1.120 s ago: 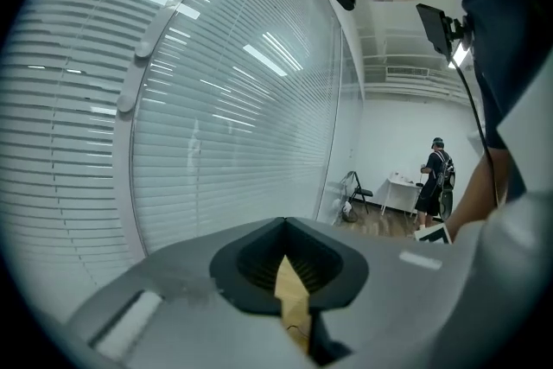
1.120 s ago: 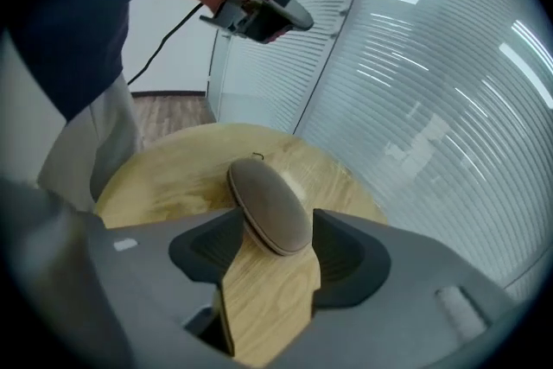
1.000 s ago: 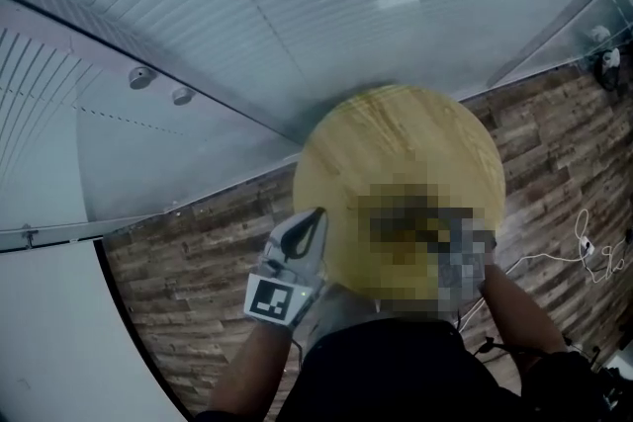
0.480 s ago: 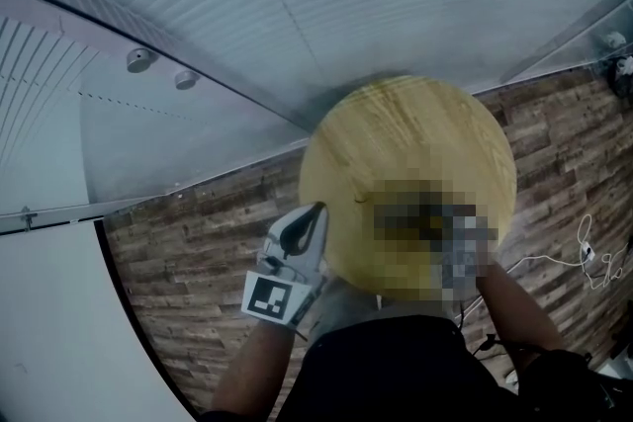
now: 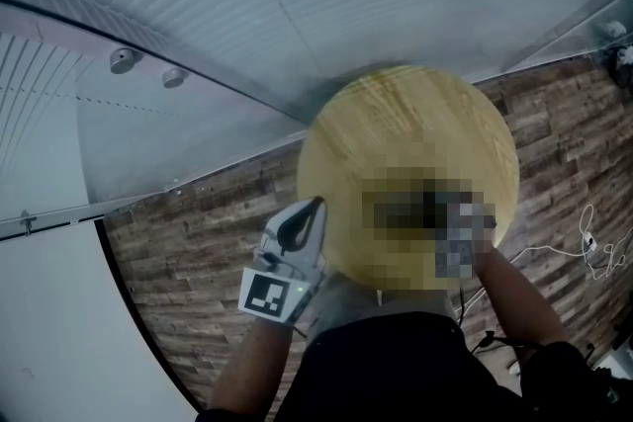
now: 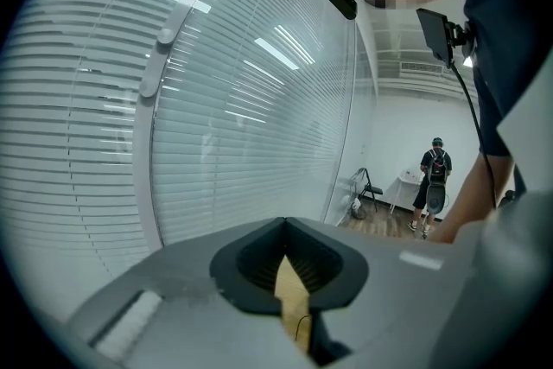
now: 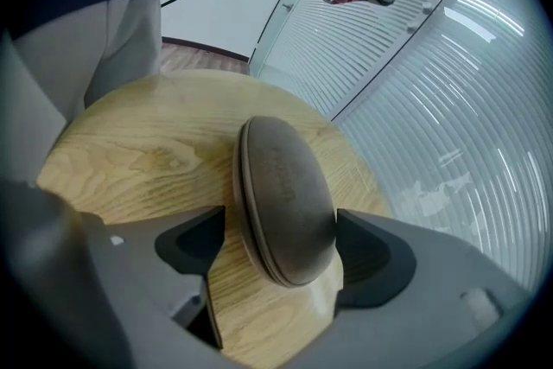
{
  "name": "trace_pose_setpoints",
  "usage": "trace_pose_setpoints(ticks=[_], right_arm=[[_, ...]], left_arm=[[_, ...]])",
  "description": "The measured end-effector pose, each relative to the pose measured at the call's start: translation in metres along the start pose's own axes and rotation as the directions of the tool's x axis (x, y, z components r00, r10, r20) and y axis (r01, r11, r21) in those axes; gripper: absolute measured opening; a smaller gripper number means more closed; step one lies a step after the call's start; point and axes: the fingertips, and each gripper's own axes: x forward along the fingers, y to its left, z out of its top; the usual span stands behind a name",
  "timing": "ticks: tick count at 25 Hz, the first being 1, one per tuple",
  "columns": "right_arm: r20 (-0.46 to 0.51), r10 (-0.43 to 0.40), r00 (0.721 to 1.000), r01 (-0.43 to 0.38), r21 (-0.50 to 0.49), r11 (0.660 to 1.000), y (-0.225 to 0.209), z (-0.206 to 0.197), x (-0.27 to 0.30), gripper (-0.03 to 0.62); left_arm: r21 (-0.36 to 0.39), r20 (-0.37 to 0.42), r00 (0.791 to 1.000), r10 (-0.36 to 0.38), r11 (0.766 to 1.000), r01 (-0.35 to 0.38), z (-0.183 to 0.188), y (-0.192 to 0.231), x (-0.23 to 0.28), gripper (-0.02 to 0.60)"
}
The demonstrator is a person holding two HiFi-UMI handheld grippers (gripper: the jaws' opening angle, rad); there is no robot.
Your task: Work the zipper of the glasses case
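One left gripper (image 5: 309, 215) is held above the wood-plank floor (image 5: 188, 252), just off the left edge of the single round wooden tabletop (image 5: 396, 128). Its jaws are shut together with nothing between them, and in its own view they are pointed at the slatted blinds (image 6: 216, 99) behind the glass. One glasses case (image 7: 285, 194), grey-brown, oval and closed, is seen resting on the right part of the tabletop, toward the person's edge; in the head view that spot is covered by a mosaic patch. A seam is seen running round the case's left side, but the zipper pull cannot be made out. One right gripper (image 7: 281, 222) is lowered over the case's near end. Its jaws have just been opening and are spread wide, with the case between them and not squeezed.
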Motion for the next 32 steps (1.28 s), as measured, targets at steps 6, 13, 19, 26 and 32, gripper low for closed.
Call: trace_pose_setpoints(ticks=[6, 13, 19, 26, 32], right_arm=[[-0.017, 0.029, 0.999, -0.028, 0.071, 0.997, -0.008, 0.000, 0.006, 0.400], [-0.015, 0.295, 0.955, -0.267, 0.384, 0.884, -0.021, 0.005, 0.013, 0.385], [0.140, 0.599, 0.789, -0.481, 0.748, 0.458, -0.001, 0.024, 0.002, 0.360], [0.087, 0.400, 0.912, -0.334, 0.724, 0.603, -0.031, 0.022, 0.005, 0.387], [-0.083, 0.374, 0.924, -0.298, 0.459, 0.837, -0.021, 0.016, 0.016, 0.387]], left_arm=[[0.001, -0.004, 1.000, 0.004, 1.000, -0.004, -0.003, 0.008, -0.005, 0.005], [-0.003, -0.003, 1.000, -0.013, 1.000, 0.013, -0.003, 0.007, -0.008, 0.005], [-0.008, 0.016, 1.000, -0.023, 1.000, 0.023, 0.004, 0.009, -0.008, 0.005], [-0.019, 0.022, 1.000, -0.014, 1.000, 0.015, 0.009, 0.021, -0.008, 0.005], [-0.018, 0.029, 0.999, -0.017, 1.000, 0.017, 0.013, 0.023, -0.002, 0.005]])
